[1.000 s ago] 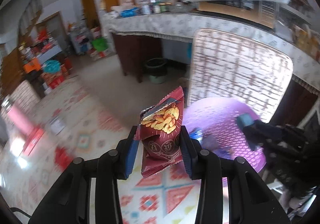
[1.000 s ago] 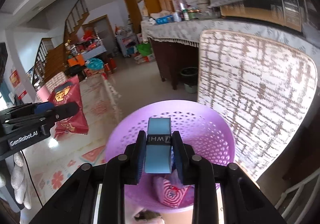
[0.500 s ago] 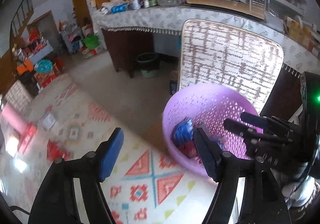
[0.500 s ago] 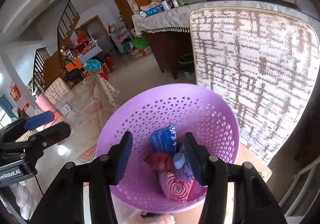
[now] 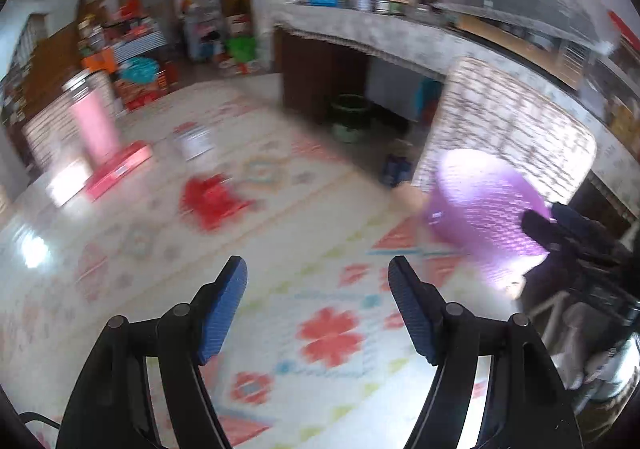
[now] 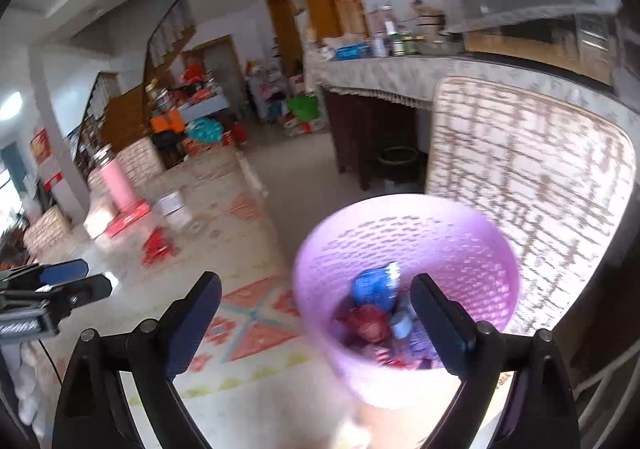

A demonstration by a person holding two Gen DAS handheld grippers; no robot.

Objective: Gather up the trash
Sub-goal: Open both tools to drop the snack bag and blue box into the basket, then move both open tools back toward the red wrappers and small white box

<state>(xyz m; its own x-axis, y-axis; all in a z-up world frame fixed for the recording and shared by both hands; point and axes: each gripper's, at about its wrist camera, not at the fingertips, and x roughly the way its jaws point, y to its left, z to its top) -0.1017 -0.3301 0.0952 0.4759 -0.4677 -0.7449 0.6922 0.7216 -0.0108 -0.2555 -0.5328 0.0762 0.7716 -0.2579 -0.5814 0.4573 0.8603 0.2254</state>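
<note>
Now both left tongs (image 5: 318, 277) and right tongs (image 6: 316, 295) gape wide, empty.

A purple plastic basket (image 6: 404, 249) with a perforated wall stands upright just ahead of the right claw (image 6: 316, 293), leaning toward that claw's right finger. Inside lie crumpled wrappers: a blue packet (image 6: 374, 287) on top, a dark red bag (image 6: 366, 323) beneath it (the rest too blurred to name). A red wrapper (image 5: 210, 201) lies flat on the patterned counter, well ahead and left of the left claw (image 5: 318, 277).
</note>
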